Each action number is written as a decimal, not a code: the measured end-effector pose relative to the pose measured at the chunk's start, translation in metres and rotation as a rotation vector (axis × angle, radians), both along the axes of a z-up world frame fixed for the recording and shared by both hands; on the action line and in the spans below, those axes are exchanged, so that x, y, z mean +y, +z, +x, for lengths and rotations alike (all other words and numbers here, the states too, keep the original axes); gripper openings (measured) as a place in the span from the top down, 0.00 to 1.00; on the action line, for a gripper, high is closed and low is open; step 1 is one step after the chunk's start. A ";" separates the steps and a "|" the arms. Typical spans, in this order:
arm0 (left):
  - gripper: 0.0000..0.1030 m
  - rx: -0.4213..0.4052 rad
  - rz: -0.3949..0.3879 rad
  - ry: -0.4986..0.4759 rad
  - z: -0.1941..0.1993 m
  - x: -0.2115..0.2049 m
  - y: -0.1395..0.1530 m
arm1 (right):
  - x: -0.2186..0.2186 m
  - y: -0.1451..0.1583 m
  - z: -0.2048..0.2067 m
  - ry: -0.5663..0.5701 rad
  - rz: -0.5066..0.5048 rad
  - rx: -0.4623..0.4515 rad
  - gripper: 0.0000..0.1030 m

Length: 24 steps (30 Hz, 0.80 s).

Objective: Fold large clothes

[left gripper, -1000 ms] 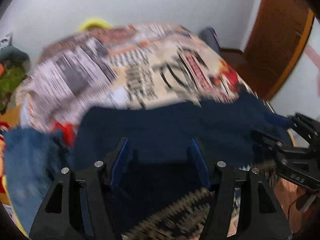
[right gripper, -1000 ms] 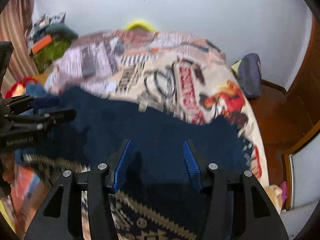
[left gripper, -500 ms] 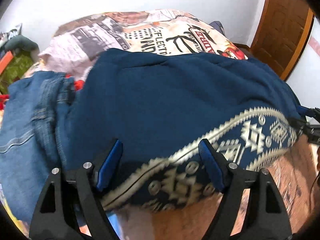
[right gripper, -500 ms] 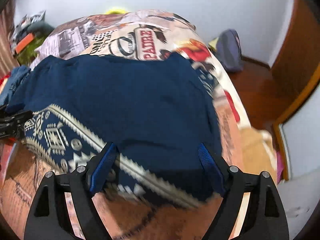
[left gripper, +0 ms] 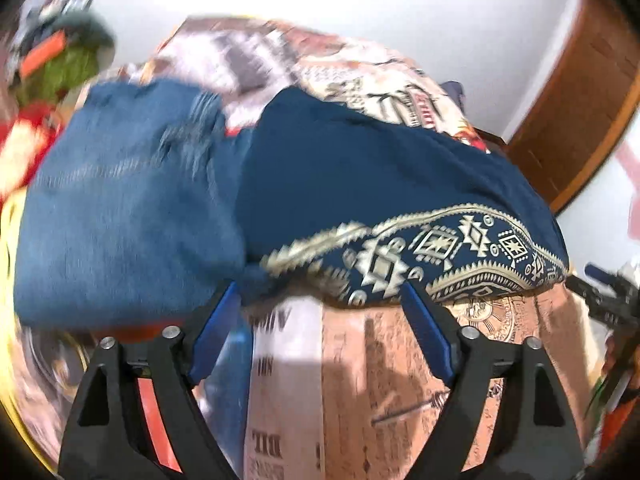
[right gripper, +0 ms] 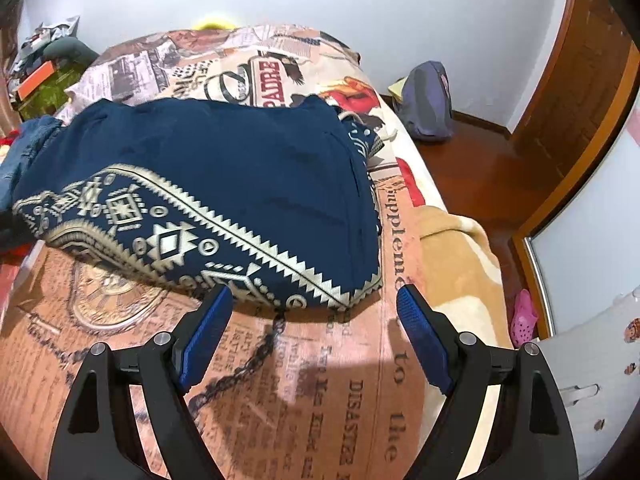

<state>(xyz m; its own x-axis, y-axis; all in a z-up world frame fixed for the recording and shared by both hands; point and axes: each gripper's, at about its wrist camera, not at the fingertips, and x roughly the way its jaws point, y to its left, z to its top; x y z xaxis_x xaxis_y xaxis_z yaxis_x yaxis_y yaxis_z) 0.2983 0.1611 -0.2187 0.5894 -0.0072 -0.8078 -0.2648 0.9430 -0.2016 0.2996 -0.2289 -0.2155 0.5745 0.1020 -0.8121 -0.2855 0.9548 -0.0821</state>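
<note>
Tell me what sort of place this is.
Most likely a bedroom in a home. A bed with a newspaper-print cover fills the view, a folded navy patterned garment and jeans lie on it, and a wooden door and a backpack on the floor stand beyond.

Home bedroom, bed (right gripper: 304, 380), wooden door (right gripper: 580, 92)

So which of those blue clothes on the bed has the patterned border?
The dark navy garment, with a cream geometric band along its near edge; the lighter denim jeans beside it are plain.

garment (right gripper: 248, 160): navy, cream geometric border | jeans (left gripper: 120, 208): faded blue | bedspread (right gripper: 320, 380): tan newspaper print | pads (right gripper: 206, 334): blue
</note>
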 end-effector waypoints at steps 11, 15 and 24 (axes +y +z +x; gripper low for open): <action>0.19 0.038 -0.388 -0.017 0.016 0.003 -0.045 | 0.005 0.002 -0.005 0.002 0.059 0.005 0.21; 0.20 -0.006 -0.476 0.021 0.037 0.007 -0.050 | 0.009 -0.001 -0.002 0.003 0.063 0.009 0.21; 0.32 -0.068 -0.601 0.171 0.081 0.018 -0.066 | 0.019 -0.003 0.006 -0.005 0.089 0.016 0.21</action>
